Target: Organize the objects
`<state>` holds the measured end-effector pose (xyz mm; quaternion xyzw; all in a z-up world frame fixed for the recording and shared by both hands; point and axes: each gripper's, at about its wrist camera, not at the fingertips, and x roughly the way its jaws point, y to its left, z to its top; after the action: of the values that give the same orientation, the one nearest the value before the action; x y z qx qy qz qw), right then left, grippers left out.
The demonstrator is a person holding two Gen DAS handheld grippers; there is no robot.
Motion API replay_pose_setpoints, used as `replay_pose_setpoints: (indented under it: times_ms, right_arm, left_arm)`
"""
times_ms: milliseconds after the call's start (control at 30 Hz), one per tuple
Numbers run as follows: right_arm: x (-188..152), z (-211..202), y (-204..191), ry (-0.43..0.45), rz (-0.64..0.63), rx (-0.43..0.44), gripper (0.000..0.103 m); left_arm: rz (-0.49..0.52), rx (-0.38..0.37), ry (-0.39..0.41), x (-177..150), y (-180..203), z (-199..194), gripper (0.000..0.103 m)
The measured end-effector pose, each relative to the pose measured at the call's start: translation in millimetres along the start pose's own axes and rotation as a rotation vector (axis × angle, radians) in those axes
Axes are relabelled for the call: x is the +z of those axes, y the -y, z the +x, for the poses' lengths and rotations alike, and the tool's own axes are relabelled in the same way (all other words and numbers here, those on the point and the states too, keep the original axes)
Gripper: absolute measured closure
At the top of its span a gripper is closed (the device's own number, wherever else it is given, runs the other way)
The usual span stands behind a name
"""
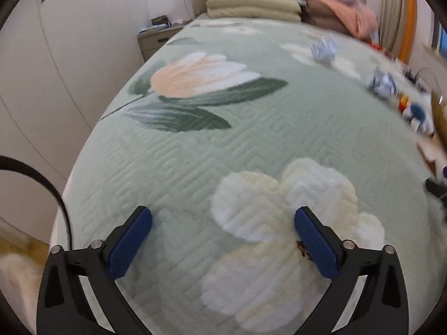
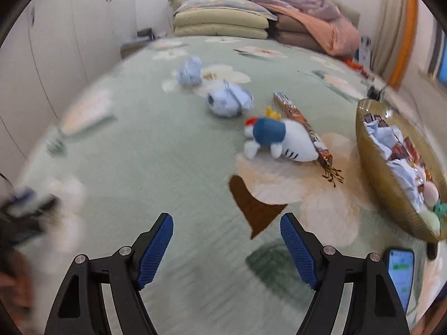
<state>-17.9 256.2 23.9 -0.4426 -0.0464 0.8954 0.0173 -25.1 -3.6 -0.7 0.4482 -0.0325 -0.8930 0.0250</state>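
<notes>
My left gripper (image 1: 223, 210) hangs open over the green flowered bedspread (image 1: 195, 167) with nothing between its blue pads. Two crumpled light-blue bundles (image 1: 323, 48) (image 1: 381, 83) lie far off to the upper right. My right gripper (image 2: 226, 217) is open too, also with nothing between its pads. Ahead of it lie the same two bundles (image 2: 190, 72) (image 2: 229, 102), a white and blue plush toy (image 2: 279, 139) and a long snack packet (image 2: 304, 128) behind the toy. A golden basket (image 2: 391, 189) at the right holds several items.
A phone (image 2: 401, 273) lies on the bed at the lower right, close to the right gripper. Pillows (image 2: 220, 19) and a pink quilt (image 2: 321, 19) are piled at the headboard. White wardrobes (image 1: 56, 69) and a nightstand (image 1: 153, 42) stand to the left.
</notes>
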Motion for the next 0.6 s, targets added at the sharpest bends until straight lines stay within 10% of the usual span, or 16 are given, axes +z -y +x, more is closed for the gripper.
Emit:
replay_pose_setpoints:
  times_ms: [600]
  right_arm:
    - [-14.8,38.0,10.1,0.036,0.063,0.035,0.0]
  left_arm:
    - [-0.022,-0.037,0.038,-3.8,-6.0,0.9,0.0]
